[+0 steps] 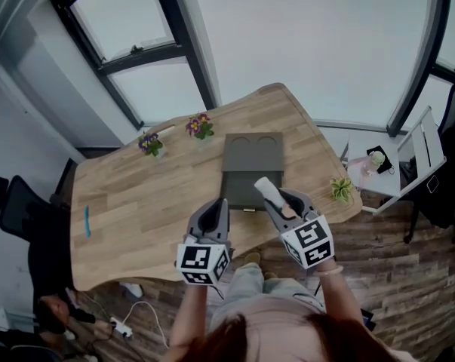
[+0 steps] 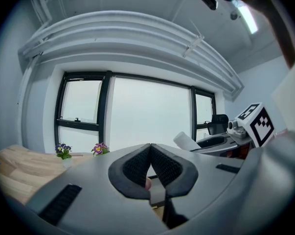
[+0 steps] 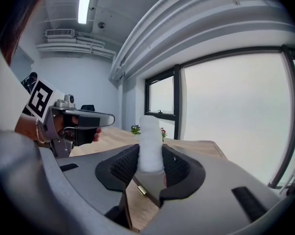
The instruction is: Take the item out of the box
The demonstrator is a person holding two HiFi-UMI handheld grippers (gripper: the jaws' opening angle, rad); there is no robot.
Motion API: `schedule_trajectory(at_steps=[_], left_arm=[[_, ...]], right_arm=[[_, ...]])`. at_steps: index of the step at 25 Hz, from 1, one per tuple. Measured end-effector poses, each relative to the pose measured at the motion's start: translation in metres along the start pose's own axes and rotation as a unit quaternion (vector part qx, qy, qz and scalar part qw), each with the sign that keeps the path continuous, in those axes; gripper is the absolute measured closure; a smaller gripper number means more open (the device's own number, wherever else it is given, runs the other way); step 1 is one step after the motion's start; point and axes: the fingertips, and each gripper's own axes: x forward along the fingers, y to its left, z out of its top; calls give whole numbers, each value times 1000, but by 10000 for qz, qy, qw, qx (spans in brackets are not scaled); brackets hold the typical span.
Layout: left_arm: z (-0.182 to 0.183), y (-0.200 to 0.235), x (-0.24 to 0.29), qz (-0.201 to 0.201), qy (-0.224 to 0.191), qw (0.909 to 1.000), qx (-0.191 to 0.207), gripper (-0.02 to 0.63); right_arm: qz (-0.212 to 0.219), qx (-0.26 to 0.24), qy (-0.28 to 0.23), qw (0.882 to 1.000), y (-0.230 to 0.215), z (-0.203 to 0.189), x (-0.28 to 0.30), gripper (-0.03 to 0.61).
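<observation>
My left gripper (image 1: 216, 208) is clenched on nothing, its jaws pressed together, just left of the dark open box (image 1: 251, 157) on the wooden table (image 1: 136, 194). My right gripper (image 1: 281, 202) clamps the white roll (image 1: 266, 189), raised over the box's near edge.

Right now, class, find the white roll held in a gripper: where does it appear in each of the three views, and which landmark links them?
Head view: the white roll sits just below centre, in the right gripper, at the near edge of the box.
Left gripper view: right of centre, poking up beyond the jaws.
Right gripper view: centre, upright between the jaws.
Shared landmark: the purple flowers on the table.
</observation>
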Motion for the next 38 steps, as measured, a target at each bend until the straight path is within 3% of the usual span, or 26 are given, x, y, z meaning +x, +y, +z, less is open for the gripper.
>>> schedule_trajectory(at_steps=[22, 38], left_arm=[[12, -11, -33, -72, -161, 9998, 5, 612], [26, 5, -85, -318, -333, 9989, 111, 611]], right_arm=[[-280, 52, -514, 9983, 20, 23, -35, 445], [-611, -187, -579, 9963, 75, 52, -54, 445]])
